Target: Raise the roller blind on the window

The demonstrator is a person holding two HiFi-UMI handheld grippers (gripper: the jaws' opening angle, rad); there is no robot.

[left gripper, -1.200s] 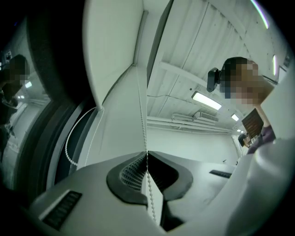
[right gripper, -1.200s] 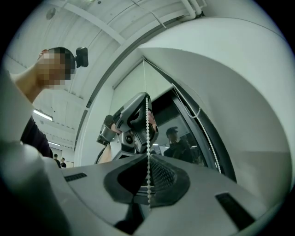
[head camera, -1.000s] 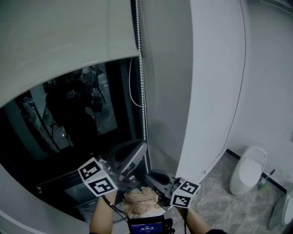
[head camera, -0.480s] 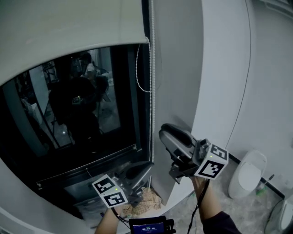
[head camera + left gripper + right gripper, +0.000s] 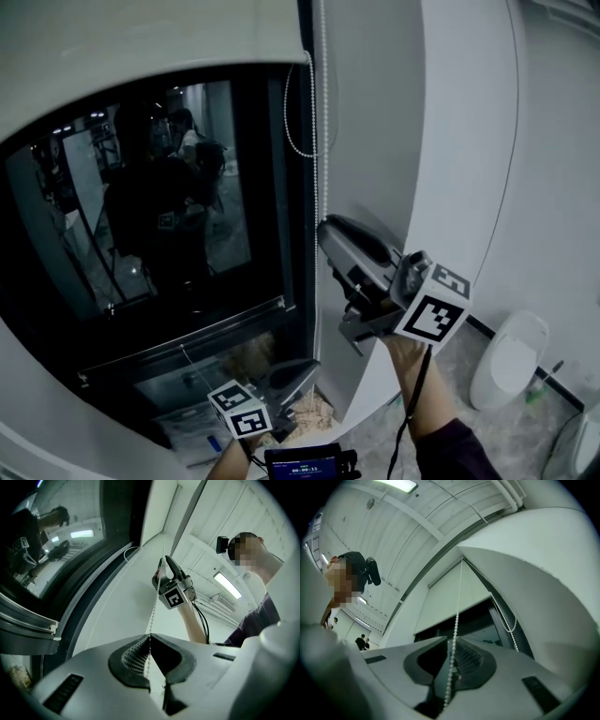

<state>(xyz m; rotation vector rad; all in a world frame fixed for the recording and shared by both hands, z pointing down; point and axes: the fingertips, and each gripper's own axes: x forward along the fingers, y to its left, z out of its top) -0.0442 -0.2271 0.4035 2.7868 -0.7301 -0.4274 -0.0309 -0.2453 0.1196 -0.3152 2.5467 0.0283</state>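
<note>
Window [image 5: 187,234]: dark glass taking up most of the head view. It shows a dim reflection of a figure and some gear, too murky to make out.
Roller blind [image 5: 141,47]: pale, and covering only the top of the window. Its upper part is cut off by the frame, and no print is visible on it.
White wall [image 5: 450,141]: just right of the window, plain and unmarked.
Toilet [image 5: 506,352]: on the tiled floor at lower right, well away from the grippers.
Right gripper [image 5: 328,232]: held high beside the window's right edge. Its jaws stand apart and have just been closing a little. The chain runs through the gap and the pads are not pressing on it.
Left gripper [image 5: 298,373]: low, near the sill, with much of it hidden at the bottom edge. Its jaws are pressed together, pinching the chain.
Marker cubes [image 5: 433,309]: one on each gripper, carrying black-and-white square patterns with no letters.
Small screen [image 5: 302,464]: at the bottom edge and partly cut off. It shows a row of digits too small to read with certainty.
Bead chain [image 5: 324,141]: white, hanging down the window's right edge from the roller blind, with a loose loop beside it.
</note>
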